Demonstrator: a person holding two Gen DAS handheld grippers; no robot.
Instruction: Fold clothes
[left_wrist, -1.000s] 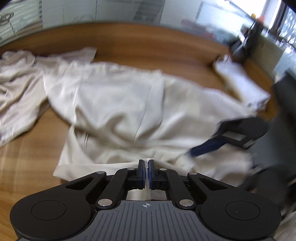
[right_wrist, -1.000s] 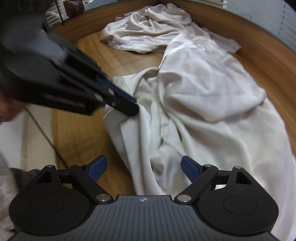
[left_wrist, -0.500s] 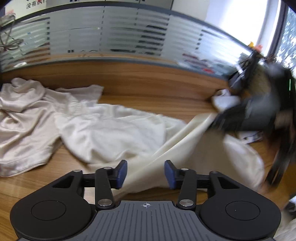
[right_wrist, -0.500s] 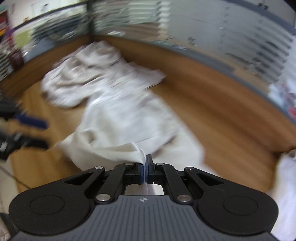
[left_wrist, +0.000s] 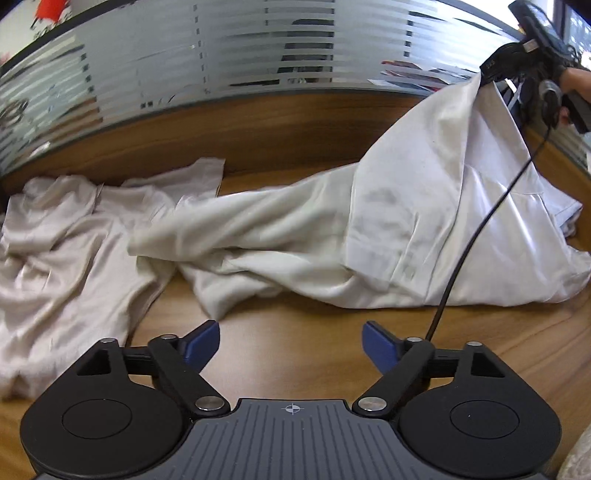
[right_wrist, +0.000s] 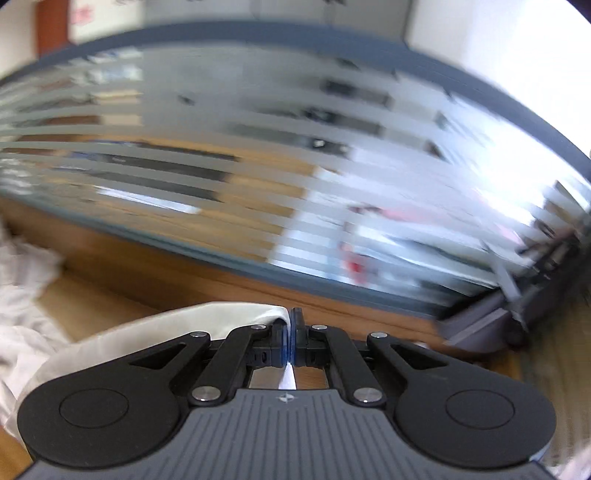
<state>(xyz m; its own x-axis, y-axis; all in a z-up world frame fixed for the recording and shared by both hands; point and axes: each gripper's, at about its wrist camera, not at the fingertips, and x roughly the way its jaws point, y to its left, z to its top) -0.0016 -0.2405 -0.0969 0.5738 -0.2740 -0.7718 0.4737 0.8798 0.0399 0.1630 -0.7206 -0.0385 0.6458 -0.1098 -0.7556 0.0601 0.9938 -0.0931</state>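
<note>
Right gripper (right_wrist: 291, 345) is pinching the cream garment (left_wrist: 369, 229), hoisting it at two o'clock; left gripper (left_wrist: 291, 349) is opening, empty. Dragging risks snagging the crumpled shirt (left_wrist: 66, 243) at nine o'clock.

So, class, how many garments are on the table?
2: a beige one crumpled at left, a white one in the middle, its corner lifted at right. More may be hidden.

In your left wrist view, one garment (left_wrist: 66, 258) lies at the left on the table (left_wrist: 303, 339), another garment (left_wrist: 388, 236) stretches from centre to upper right.
</note>
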